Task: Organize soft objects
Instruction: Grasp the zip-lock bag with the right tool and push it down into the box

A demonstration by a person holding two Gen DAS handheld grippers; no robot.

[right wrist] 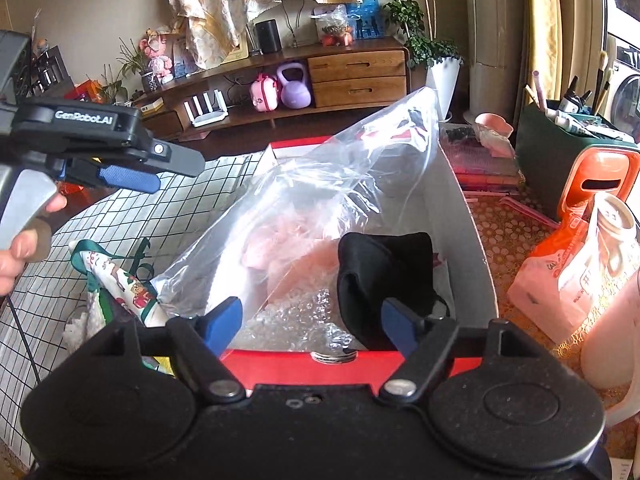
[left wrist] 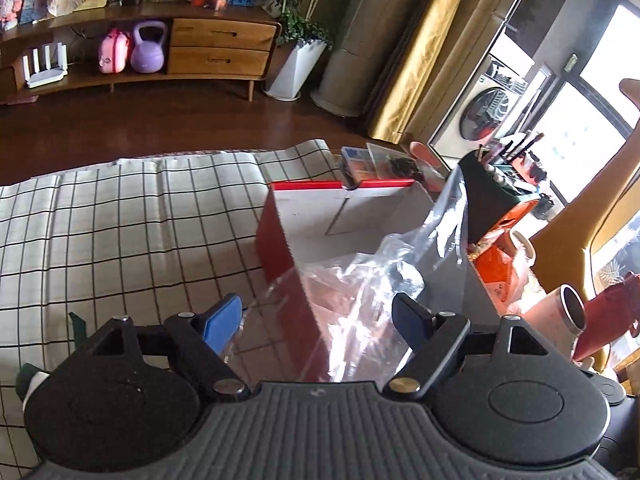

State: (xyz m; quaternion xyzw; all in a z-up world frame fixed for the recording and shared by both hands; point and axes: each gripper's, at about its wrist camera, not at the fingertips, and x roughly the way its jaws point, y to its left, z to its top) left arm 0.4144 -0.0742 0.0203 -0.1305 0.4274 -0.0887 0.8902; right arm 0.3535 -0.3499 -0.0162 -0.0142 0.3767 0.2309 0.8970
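Clear plastic, a crumpled bag [right wrist: 320, 184], stood half inside the red-and-white box [right wrist: 468, 216] directly ahead of the right gripper [right wrist: 310, 326], whose jaws were spread wide and empty. A black soft item [right wrist: 384, 276] lay just beyond its right fingertip. The left gripper [left wrist: 318, 320], also spread and holding nothing, hovered over the bag's near edge. Something pink seemed to sit inside the bag, though glare blurred it. Pinching the film low, not its loose top, would likely tuck it in cleanly.

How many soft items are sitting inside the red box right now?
3 visible: a clear plastic bag draped across the red box, a black cloth at right, bubble wrap near the front. More may be hidden underneath.
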